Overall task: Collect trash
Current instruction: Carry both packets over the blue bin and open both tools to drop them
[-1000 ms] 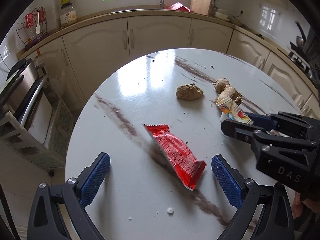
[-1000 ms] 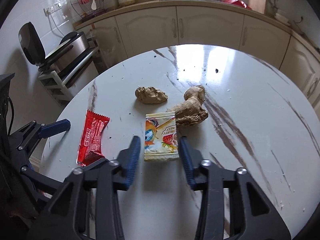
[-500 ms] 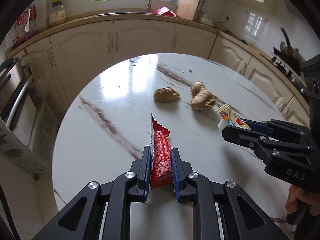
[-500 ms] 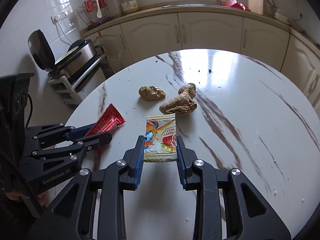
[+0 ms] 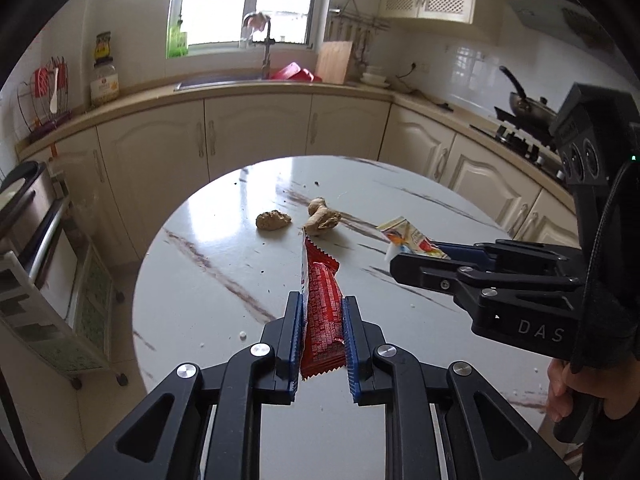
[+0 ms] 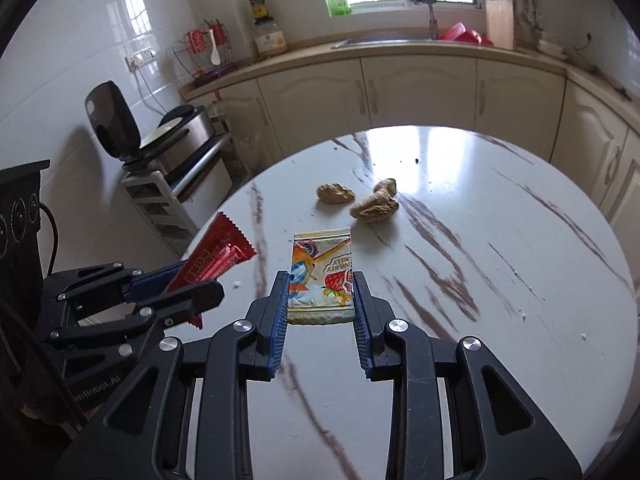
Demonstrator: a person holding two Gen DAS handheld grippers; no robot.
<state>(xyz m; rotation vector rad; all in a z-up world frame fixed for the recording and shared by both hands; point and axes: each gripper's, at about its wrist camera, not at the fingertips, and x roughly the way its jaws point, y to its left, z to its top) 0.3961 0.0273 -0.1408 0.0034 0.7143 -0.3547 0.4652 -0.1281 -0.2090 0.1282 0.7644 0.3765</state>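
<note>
Both wrappers have left the round white table (image 5: 192,280) since a second ago, when they lay flat on it; each now hangs in the air, pinched in a gripper. That marble-streaked table fills the middle of both views, with cream kitchen cabinets (image 6: 420,92) curving behind it. On the left, the left gripper (image 5: 323,330), whose jaws stood wide a second ago, is clamped on the red wrapper (image 5: 322,304), which sticks up and forward between the blue pads. Beside it, the right gripper (image 6: 321,312) is closed on the yellow fruit-jelly packet (image 6: 322,276), held level above the tabletop. Two pieces of ginger root (image 6: 374,208) lie near the table's centre, untouched. Pickup looks done for both wrappers; carrying them to a bin, which is not in view, appears to remain.
</note>
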